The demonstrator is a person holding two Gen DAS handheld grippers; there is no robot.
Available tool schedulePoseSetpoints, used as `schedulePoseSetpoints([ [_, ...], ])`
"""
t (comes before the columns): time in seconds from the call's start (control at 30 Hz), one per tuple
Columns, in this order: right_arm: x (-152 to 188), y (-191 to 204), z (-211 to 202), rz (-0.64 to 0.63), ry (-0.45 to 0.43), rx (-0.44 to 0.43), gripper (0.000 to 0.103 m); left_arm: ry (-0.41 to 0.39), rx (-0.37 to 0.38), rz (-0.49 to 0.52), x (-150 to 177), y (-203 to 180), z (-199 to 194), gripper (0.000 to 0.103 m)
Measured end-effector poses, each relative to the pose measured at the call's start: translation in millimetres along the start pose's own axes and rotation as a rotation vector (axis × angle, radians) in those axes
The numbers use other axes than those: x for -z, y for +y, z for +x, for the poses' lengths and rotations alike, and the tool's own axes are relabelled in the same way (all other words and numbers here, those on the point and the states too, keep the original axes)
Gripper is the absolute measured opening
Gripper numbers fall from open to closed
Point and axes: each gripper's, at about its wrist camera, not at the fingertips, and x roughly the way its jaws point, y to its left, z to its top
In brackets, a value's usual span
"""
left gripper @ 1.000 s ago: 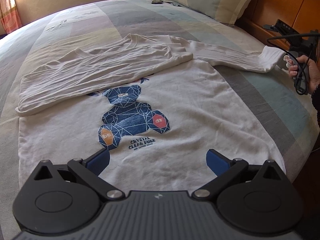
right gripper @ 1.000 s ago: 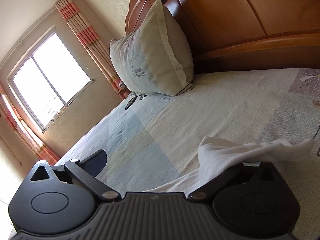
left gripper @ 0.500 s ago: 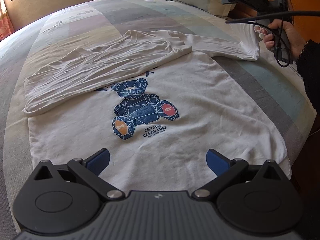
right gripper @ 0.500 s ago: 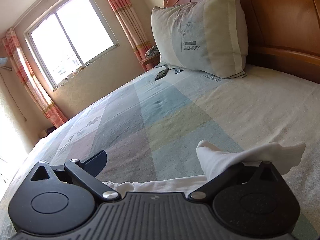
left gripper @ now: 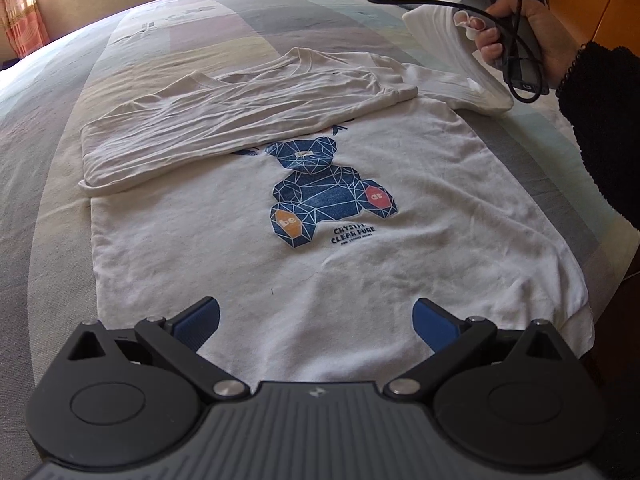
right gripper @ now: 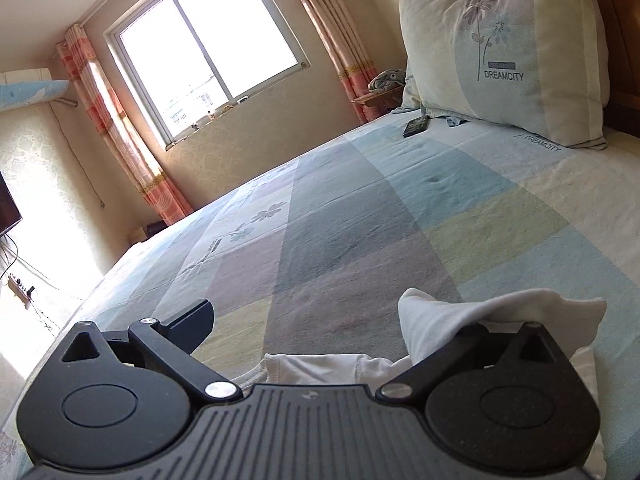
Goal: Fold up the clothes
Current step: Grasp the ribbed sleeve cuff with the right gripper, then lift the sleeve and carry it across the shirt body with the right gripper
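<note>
A white T-shirt (left gripper: pixel 320 240) with a blue bear print lies flat on the bed, its left side folded (left gripper: pixel 240 128) across the chest. My left gripper (left gripper: pixel 316 320) hovers open over the shirt's hem, with nothing between its blue pads. At the upper right a person's hand (left gripper: pixel 524 28) holds the right gripper's handle, and the shirt's right sleeve (left gripper: pixel 452 52) is lifted off the bed beside it. In the right wrist view my right gripper (right gripper: pixel 320 320) stands open. The sleeve (right gripper: pixel 480 312) is draped over its right finger, which is hidden. Its left finger (right gripper: pixel 192 320) is bare.
The patchwork bedspread (right gripper: pixel 360 220) stretches toward a window. A pillow (right gripper: pixel 504 60) leans on the wooden headboard (left gripper: pixel 600 8), with a dark remote (right gripper: pixel 416 126) beside it. The bed's edge (left gripper: pixel 612 280) drops off just right of the shirt.
The right gripper has risen with the sleeve and swung from the headboard side toward the shirt's middle. The left gripper has drifted slightly, staying open over the hem.
</note>
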Motion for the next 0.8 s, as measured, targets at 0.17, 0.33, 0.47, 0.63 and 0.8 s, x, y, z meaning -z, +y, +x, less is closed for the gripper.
schedulePoseSetpoints([
  [0.17,6,36,18,-0.033,0.019,-0.073,0.103,0.037,-0.014,-0.003,6,-1,5,0.102],
  [0.33,13,64,30,-0.033,0.042,-0.137,0.103,0.053,-0.005,-0.022,9,-1,7,0.102],
  [0.47,21,88,38,-0.05,0.065,-0.186,0.103,0.077,-0.008,-0.034,11,0,9,0.102],
  [0.63,31,116,45,-0.089,0.098,-0.238,0.103,0.084,-0.019,-0.055,11,6,9,0.102],
  [0.8,40,141,49,-0.126,0.123,-0.271,0.103,0.078,-0.019,-0.063,10,11,6,0.102],
])
